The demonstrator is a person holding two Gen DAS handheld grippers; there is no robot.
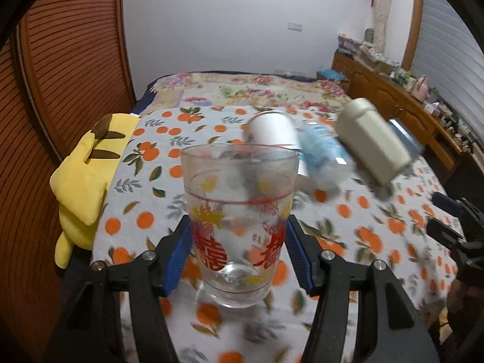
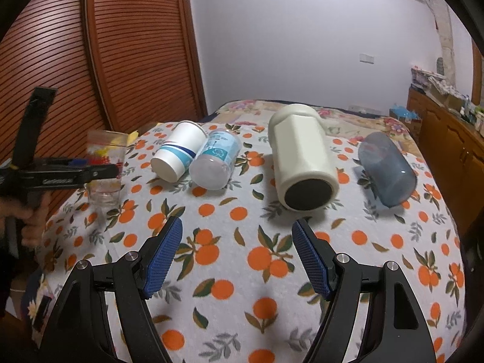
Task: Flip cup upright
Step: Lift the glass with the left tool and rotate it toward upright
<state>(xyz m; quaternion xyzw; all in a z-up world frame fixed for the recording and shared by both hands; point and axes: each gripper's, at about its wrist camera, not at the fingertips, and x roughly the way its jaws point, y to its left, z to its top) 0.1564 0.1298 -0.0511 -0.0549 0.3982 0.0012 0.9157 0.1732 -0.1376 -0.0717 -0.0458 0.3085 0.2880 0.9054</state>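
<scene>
A clear printed glass (image 1: 240,227) with red and yellow decoration stands upright, mouth up, between the blue pads of my left gripper (image 1: 239,242), which is shut on it. In the right wrist view the same glass (image 2: 106,163) is at the far left, held just above or on the orange-print cloth (image 2: 242,242). My right gripper (image 2: 237,254) is open and empty over the cloth's front. A white paper cup (image 2: 178,154), a clear blue-label cup (image 2: 216,163), a cream mug (image 2: 302,157) and a grey-blue cup (image 2: 387,169) lie on their sides.
A yellow plush toy (image 1: 87,187) lies at the cloth's left edge. A wooden slatted door (image 2: 90,60) stands to the left, a wooden cabinet (image 2: 447,139) with clutter to the right. A floral bedspread (image 1: 242,90) lies behind.
</scene>
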